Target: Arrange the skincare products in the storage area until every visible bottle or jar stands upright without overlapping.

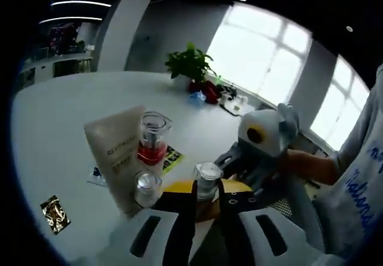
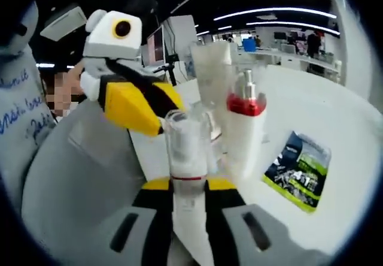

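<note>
- The right gripper (image 2: pixel 190 203) had its jaws clamped on a small clear bottle (image 2: pixel 187 152), held upright, probably so it could be stood down without tipping.
- It sat near the table (image 2: pixel 335 116) edge, just beside the white tube (image 1: pixel 116 152) and the red-collared pump bottle (image 2: pixel 244 128).
- The left gripper (image 1: pixel 206 209) hovered close by, its jaws narrow and seemingly empty.
- A sachet (image 2: pixel 297 170) lay flat, apart from the bottles.
</note>
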A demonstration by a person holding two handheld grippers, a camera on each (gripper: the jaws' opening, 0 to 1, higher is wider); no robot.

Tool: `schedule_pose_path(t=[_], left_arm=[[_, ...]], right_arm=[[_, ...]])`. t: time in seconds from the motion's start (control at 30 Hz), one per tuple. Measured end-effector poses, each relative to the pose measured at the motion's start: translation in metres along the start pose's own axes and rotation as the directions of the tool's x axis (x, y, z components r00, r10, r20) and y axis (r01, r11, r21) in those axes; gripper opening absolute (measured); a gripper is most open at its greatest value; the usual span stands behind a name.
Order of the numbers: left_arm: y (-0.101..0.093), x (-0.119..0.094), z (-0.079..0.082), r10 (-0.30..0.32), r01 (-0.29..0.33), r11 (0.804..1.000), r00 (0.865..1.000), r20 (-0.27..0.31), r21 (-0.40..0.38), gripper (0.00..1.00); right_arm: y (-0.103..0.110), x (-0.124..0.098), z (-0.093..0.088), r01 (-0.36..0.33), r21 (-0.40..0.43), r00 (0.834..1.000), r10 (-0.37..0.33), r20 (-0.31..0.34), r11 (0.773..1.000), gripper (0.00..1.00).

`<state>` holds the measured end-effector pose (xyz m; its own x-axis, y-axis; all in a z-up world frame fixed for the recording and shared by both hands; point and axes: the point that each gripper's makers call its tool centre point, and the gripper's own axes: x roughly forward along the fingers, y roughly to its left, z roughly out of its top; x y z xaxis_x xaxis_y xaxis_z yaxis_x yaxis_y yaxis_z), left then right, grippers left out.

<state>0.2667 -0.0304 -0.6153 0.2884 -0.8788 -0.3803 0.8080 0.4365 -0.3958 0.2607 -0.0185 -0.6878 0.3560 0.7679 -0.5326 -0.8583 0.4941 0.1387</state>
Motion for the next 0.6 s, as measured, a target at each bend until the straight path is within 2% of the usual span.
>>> schedule_pose_path(t=[0.3,0.4,0.47,0.57,0.6], left_arm=[[0.002,0.003,-0.009,0.009,-0.008,1.0,0.999,-0.037,0.02,0.09],[0.004,0.003,-0.013,0.014,-0.013,1.0,0.999,-0.051,0.007,0.09],[0.004,0.003,-0.015,0.016,-0.015,1.0,0.998,-0.059,0.012,0.09],[0.003,0.002,-0.018,0.016,-0.015,1.0,0.998,-0.068,0.011,0.09],[0.004,0.001,-0.018,0.018,-0.018,1.0,0.998,-0.068,0.01,0.09]], right_arm=[[-0.019,0.003,-0.01,0.052,-0.048,0.998,-0.053,-0.03,0.998,0.19],[-0.026,0.005,-0.016,0.074,-0.064,0.995,-0.078,-0.059,0.995,0.19],[-0.027,0.004,-0.012,0.072,-0.056,0.997,-0.074,-0.036,0.996,0.19],[-0.033,0.005,-0.01,0.092,-0.119,0.995,-0.096,-0.029,0.989,0.19],[-0.035,0.004,-0.01,0.099,-0.117,0.994,-0.103,-0.028,0.988,0.19]])
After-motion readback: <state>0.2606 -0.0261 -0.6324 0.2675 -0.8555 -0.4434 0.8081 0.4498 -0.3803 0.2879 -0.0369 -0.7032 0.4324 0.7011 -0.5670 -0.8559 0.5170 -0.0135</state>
